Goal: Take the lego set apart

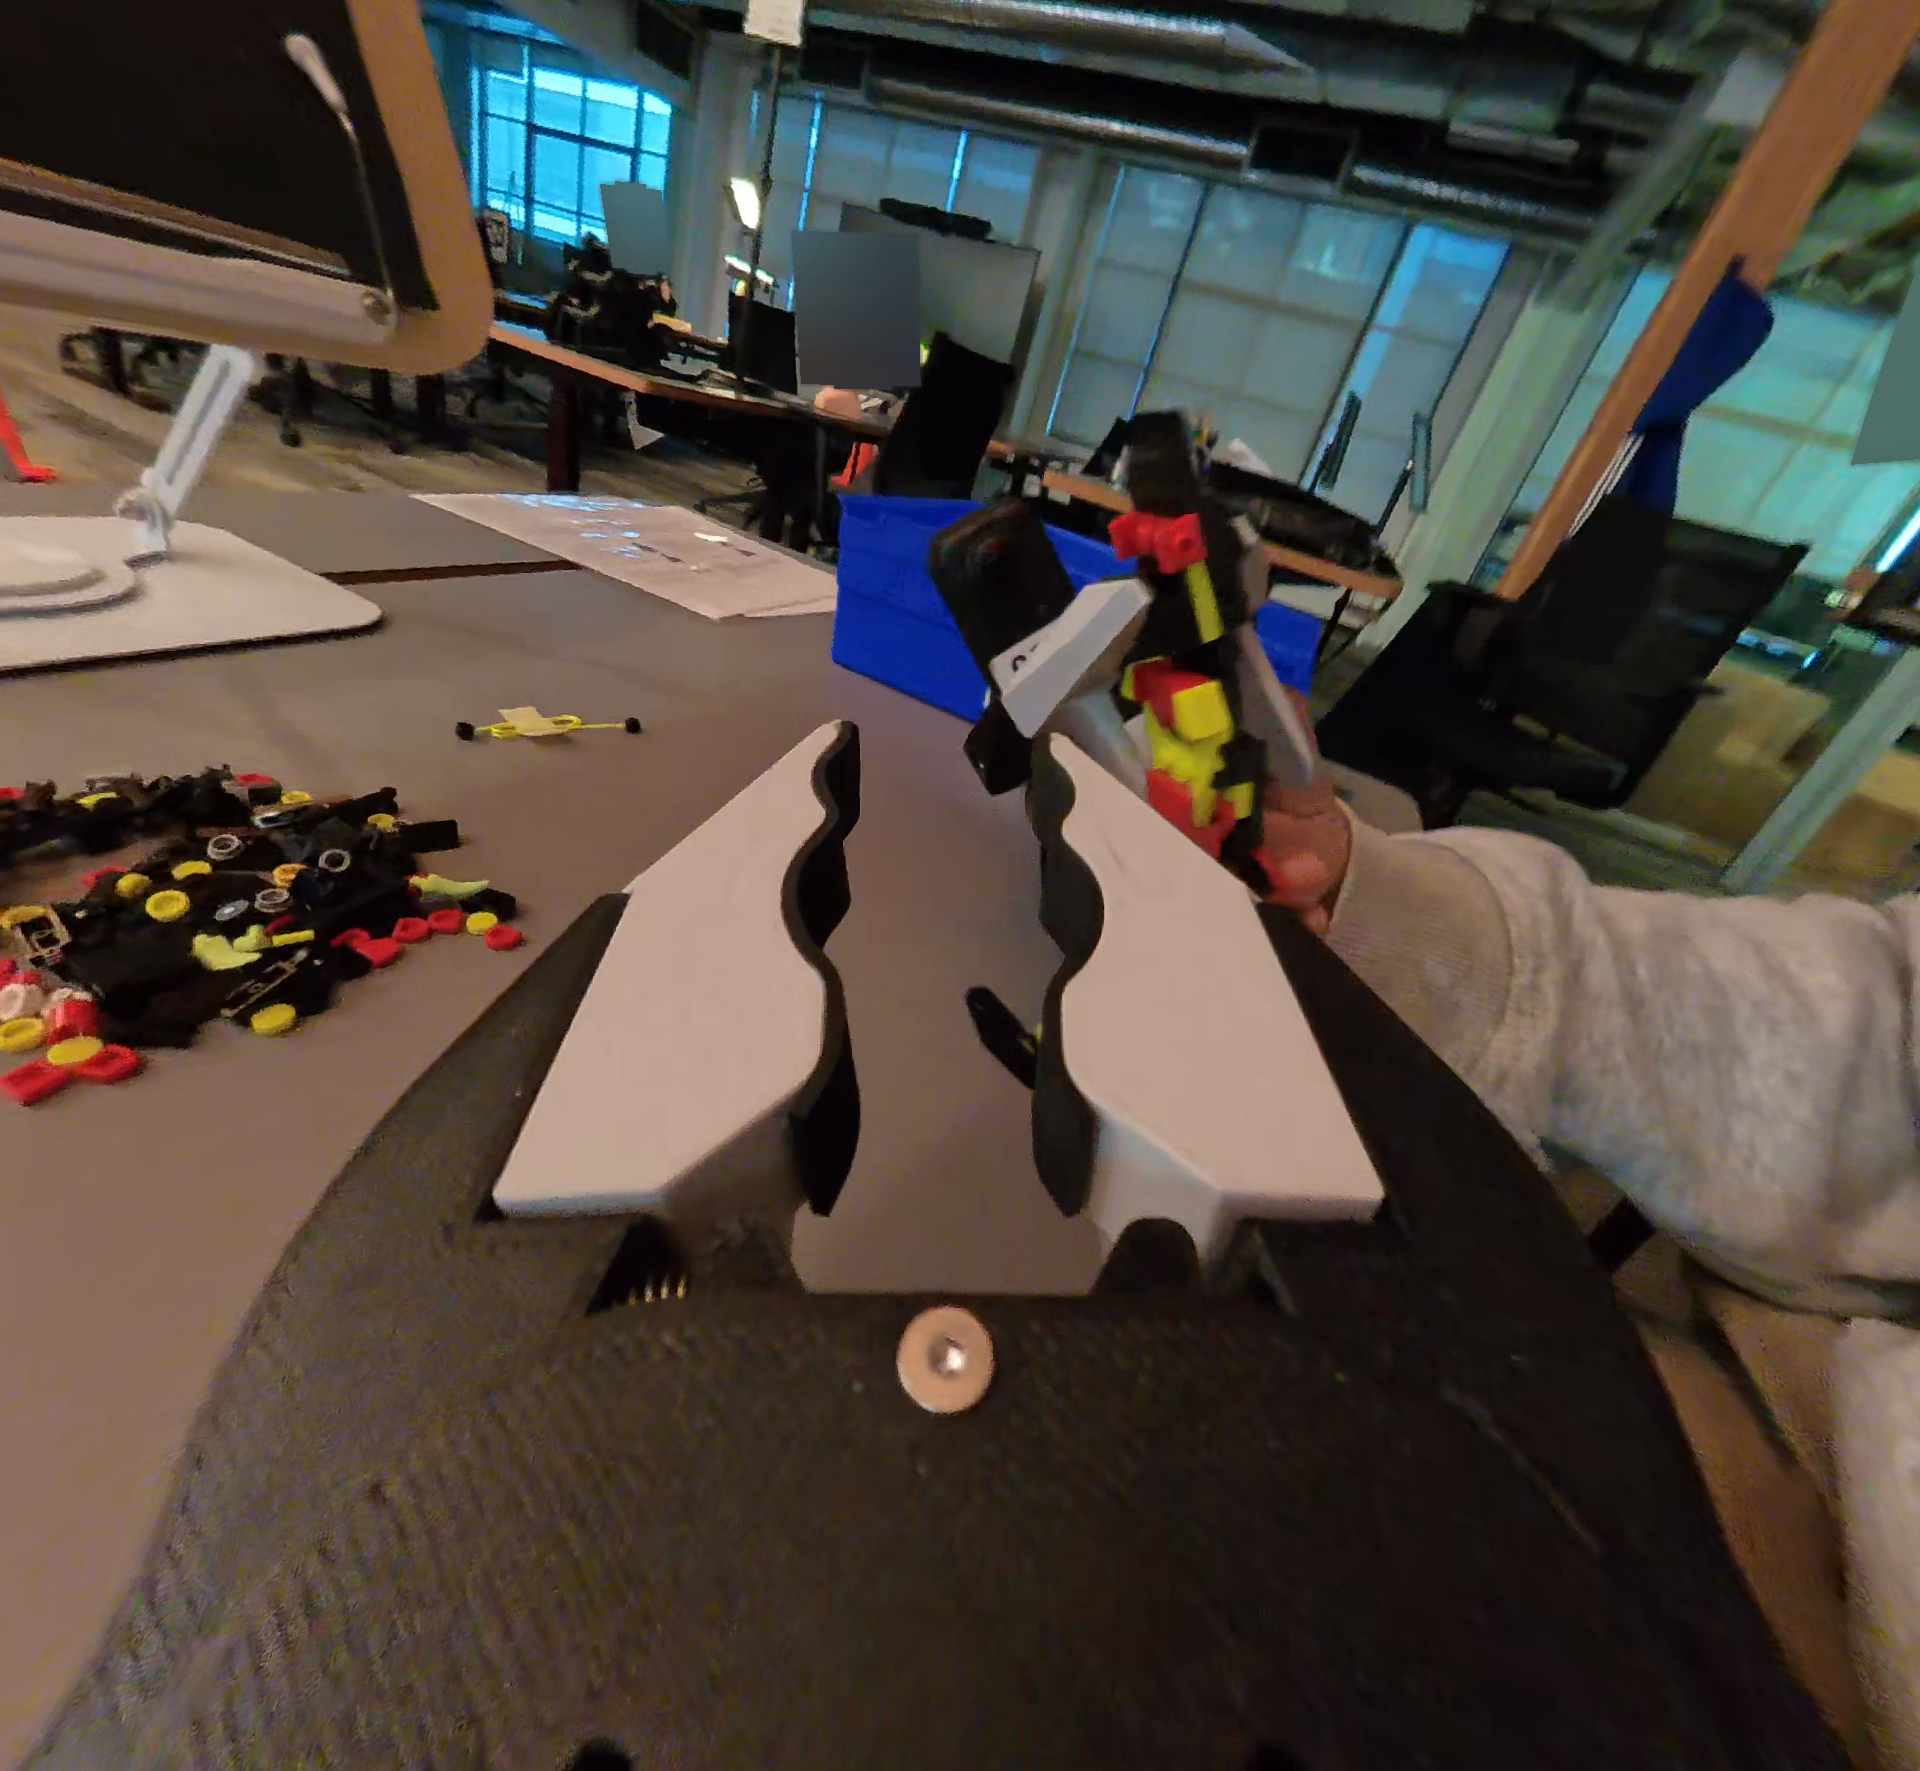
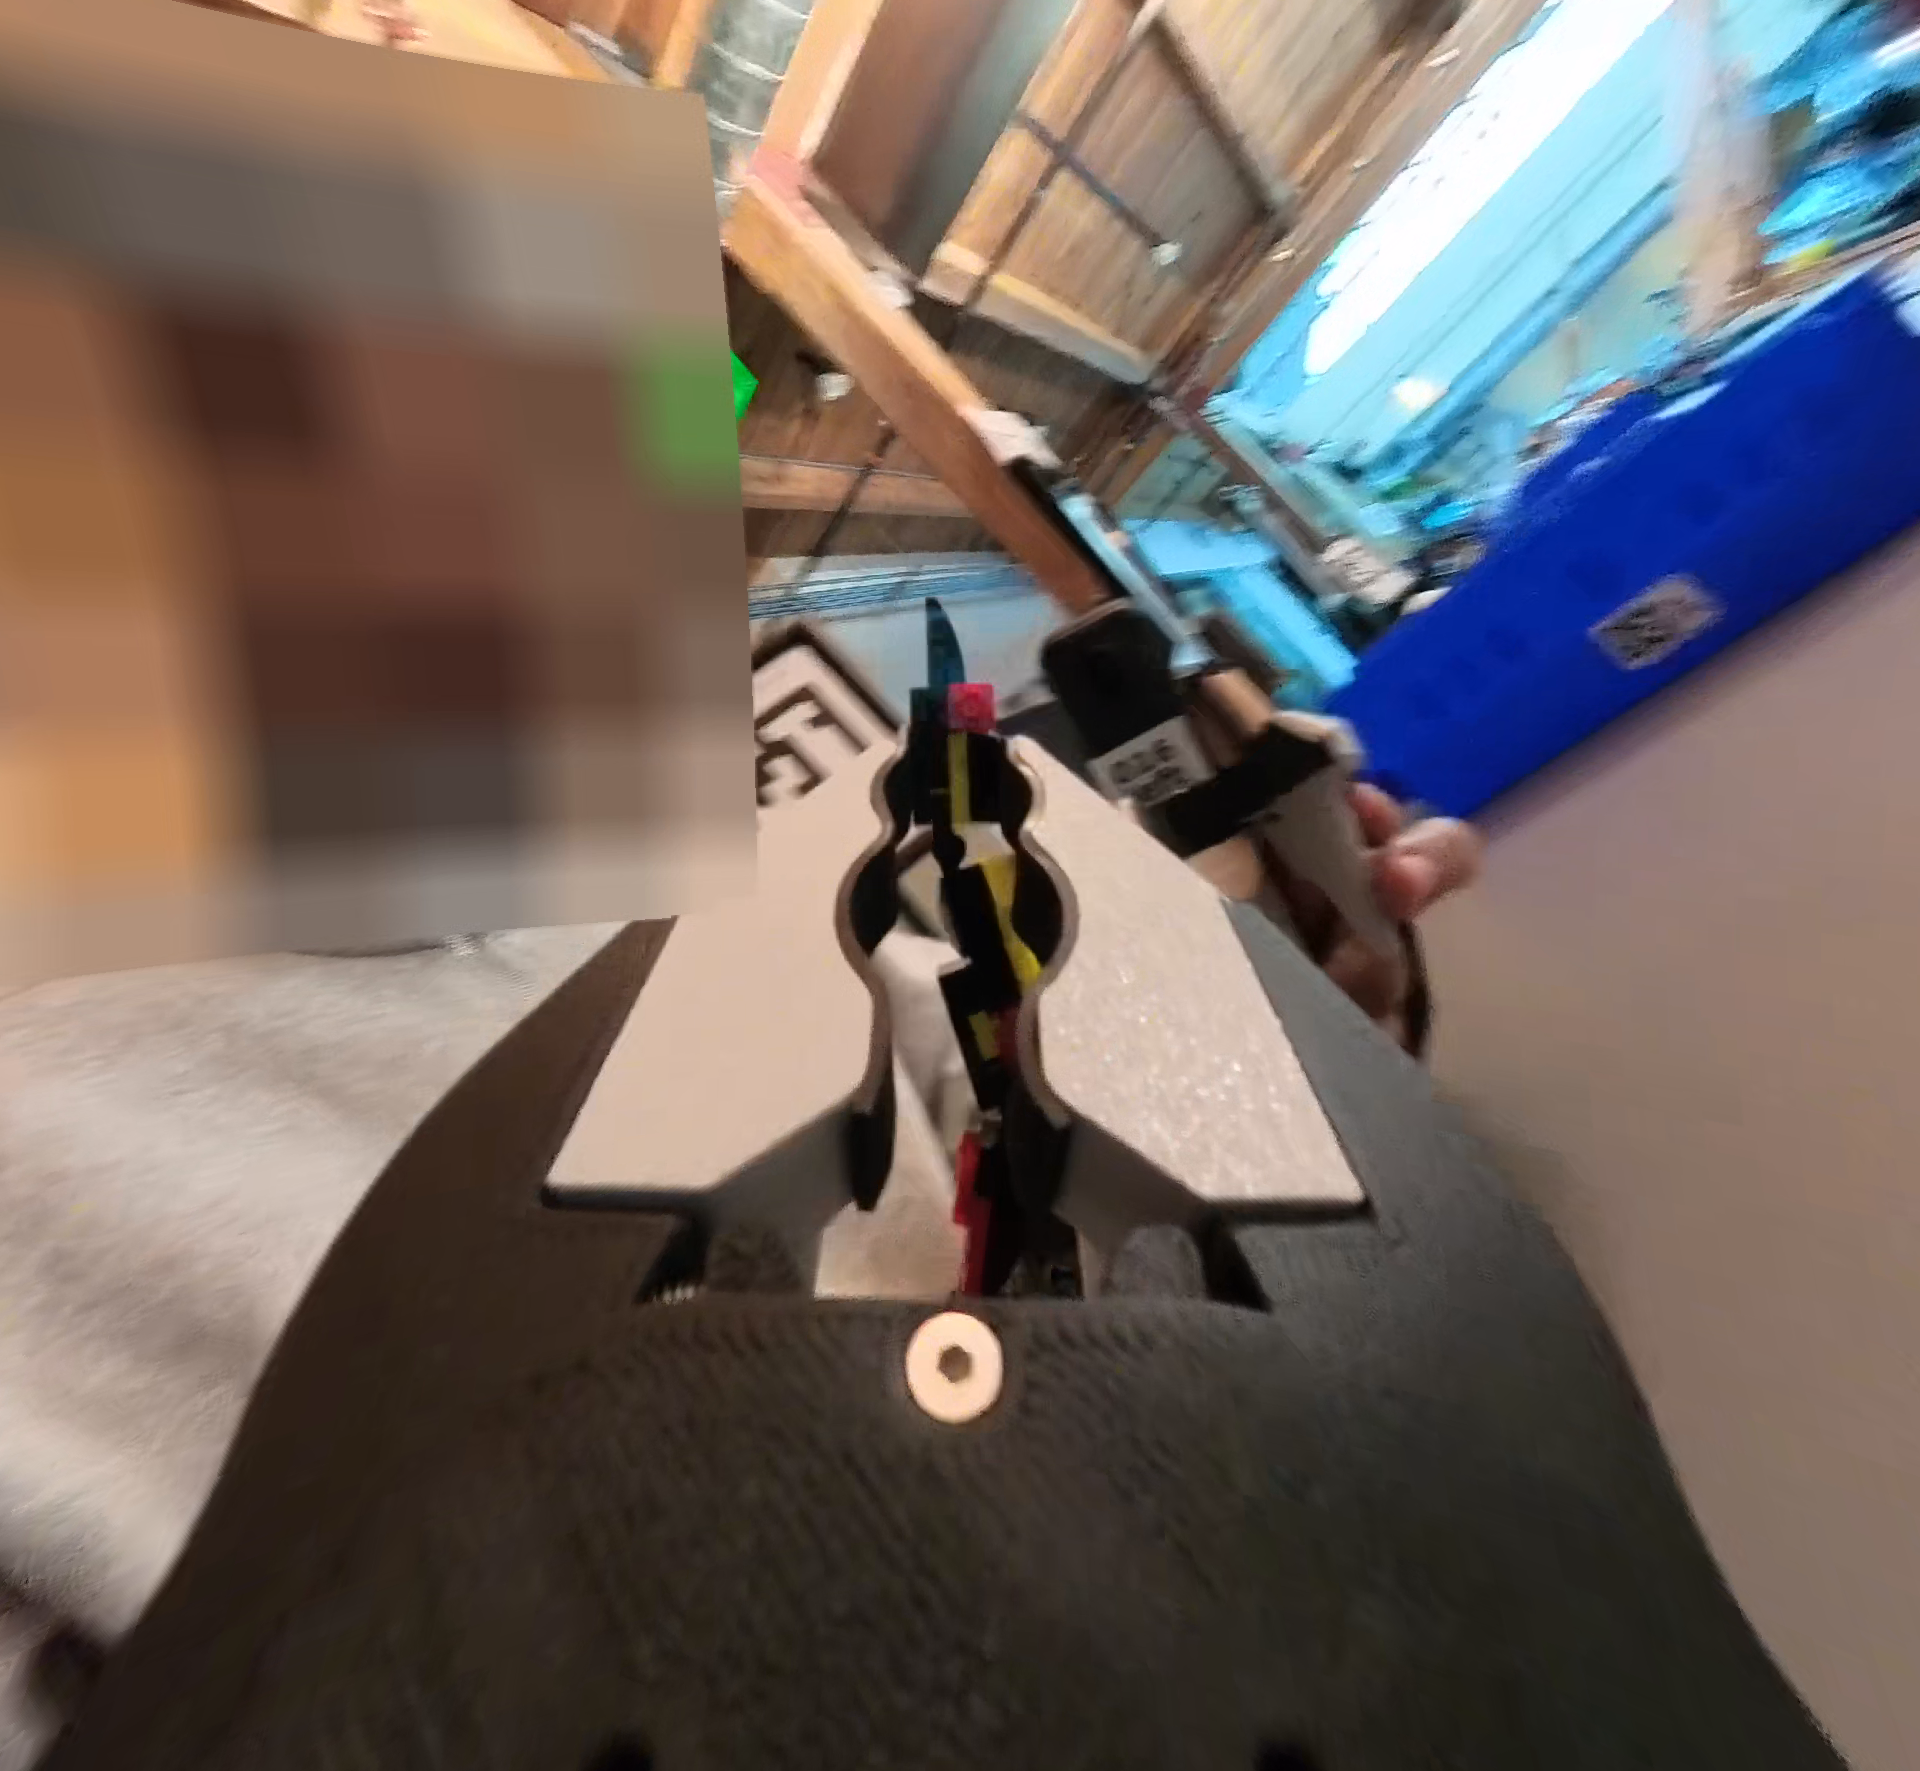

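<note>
Two grippers: right gripper [image 2: 956, 791] pinches the red-yellow-black lego build [image 2: 982, 932] aloft at far right, left gripper [image 1: 948, 760] spread empty over the grey table [image 1: 312, 1202] near the loose-piece pile [image 1: 208, 900]; risk: thin build could twist or snap loose when pulled.
</note>
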A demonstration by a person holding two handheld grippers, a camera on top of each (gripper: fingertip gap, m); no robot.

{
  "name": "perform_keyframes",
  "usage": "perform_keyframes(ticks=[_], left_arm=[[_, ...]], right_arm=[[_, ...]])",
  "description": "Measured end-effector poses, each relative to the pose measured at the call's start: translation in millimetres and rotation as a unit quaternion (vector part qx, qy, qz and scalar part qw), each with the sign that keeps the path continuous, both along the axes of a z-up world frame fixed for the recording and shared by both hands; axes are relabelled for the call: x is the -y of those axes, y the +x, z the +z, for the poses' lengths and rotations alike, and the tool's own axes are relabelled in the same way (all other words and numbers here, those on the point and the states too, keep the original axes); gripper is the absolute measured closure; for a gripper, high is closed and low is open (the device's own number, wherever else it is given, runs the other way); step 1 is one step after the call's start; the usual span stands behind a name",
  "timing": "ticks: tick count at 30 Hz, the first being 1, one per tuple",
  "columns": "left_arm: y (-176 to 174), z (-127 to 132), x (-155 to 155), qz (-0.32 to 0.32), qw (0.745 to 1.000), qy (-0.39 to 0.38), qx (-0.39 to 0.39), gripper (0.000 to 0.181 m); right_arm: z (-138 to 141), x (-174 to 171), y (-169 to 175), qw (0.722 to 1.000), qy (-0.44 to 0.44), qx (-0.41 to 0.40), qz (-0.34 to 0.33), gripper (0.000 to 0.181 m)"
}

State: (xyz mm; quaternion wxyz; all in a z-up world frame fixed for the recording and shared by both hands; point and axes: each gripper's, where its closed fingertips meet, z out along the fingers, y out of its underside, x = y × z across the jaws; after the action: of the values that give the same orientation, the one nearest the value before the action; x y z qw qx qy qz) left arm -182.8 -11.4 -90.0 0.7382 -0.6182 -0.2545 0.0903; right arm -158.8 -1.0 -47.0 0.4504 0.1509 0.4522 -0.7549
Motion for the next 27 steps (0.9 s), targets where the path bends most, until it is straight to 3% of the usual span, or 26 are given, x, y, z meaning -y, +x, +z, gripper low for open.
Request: perform_keyframes(ticks=[1, 5, 9, 12, 14, 16, 19, 23, 27], left_arm=[[-2.8, 2.0, 4.5, 0.007, 1.000, 0.010, 0.001, 0.151], [-26.3, 6.7, 37.6, 0.084, 0.996, 0.038, 0.005, 0.157], [-44.8, -2.5, 60.3, 0.139, 0.990, 0.013, 0.023, 0.159], [-49.9, -34.0, 49.8, 0.141, 0.979, -0.132, 0.063, 0.165], [-48.4, -64.9, 41.1, 0.128, 0.953, -0.258, 0.094, 0.166], [-43.0, -82.2, 28.8, 0.097, 0.936, -0.321, 0.108, 0.172], [-54.5, -99.9, 25.2, 0.108, 0.909, -0.385, 0.116, 0.181], [-71.9, -119.0, 20.5, 0.103, 0.894, -0.403, 0.170, 0.181], [-103.0, -116.9, 41.8, 0.180, 0.868, -0.433, 0.160, 0.181]], right_arm=[[-1.5, -0.4, -8.0, 0.999, 0.023, -0.009, -0.038, 0.168], [0.7, -19.8, -38.0, 0.965, 0.129, -0.087, -0.210, 0.168], [2.0, -40.6, -53.1, 0.882, 0.254, -0.194, -0.347, 0.168], [-8.8, -40.4, -52.0, 0.807, 0.357, -0.268, -0.387, 0.167], [-25.2, -37.9, -41.5, 0.762, 0.414, -0.312, -0.390, 0.167], [-41.9, -38.5, -26.5, 0.729, 0.444, -0.343, -0.391, 0.167], [-50.9, -45.2, -6.8, 0.716, 0.451, -0.356, -0.397, 0.167], [-32.3, -56.3, 3.4, 0.741, 0.406, -0.332, -0.419, 0.167], [-30.2, -67.4, -1.5, 0.739, 0.402, -0.320, -0.435, 0.167]])
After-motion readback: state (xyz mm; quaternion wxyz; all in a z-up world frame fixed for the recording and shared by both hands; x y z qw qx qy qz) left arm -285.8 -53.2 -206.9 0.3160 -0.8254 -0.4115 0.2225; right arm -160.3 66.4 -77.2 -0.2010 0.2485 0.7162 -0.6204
